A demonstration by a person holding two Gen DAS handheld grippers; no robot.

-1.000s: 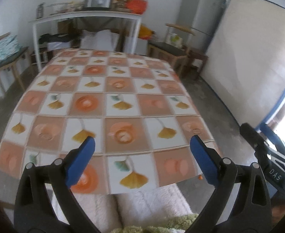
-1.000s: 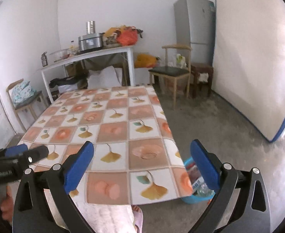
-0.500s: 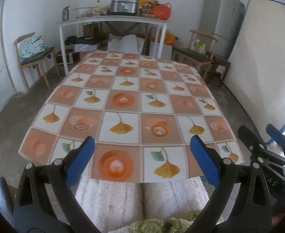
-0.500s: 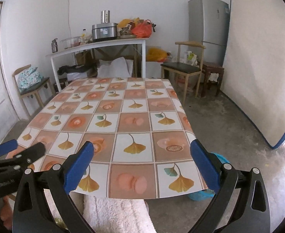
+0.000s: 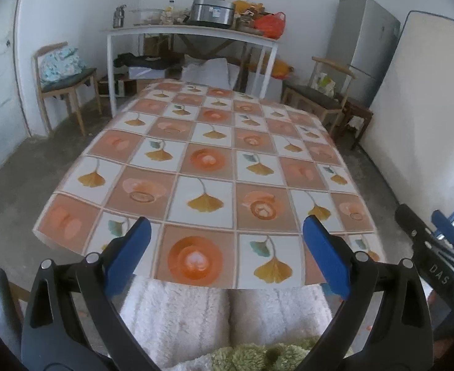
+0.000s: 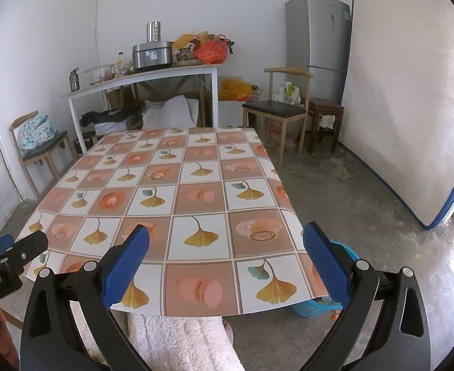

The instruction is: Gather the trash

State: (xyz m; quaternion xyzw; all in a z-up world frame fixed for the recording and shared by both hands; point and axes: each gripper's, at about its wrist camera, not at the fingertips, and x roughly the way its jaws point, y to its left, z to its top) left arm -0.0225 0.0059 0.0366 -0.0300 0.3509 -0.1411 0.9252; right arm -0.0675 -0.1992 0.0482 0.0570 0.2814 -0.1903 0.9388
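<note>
A table under an orange-and-white checked cloth fills both views; I see no loose trash on it. My left gripper is open over the near edge, nothing between its blue pads. My right gripper is open too and holds nothing, near the table's front right corner. A blue bin sits on the floor just right of that corner, mostly hidden by the cloth and my right finger. Each gripper shows at the edge of the other's view: the right gripper, the left gripper.
A person's legs in white fleece are under the near edge. Wooden chairs stand left and right. A cluttered white side table, a fridge and a leaning mattress line the back and right.
Both views have tilted up and pulled back, so the whole table and room now show. The bin has slid lower under the cloth edge. Both grippers stay open.
</note>
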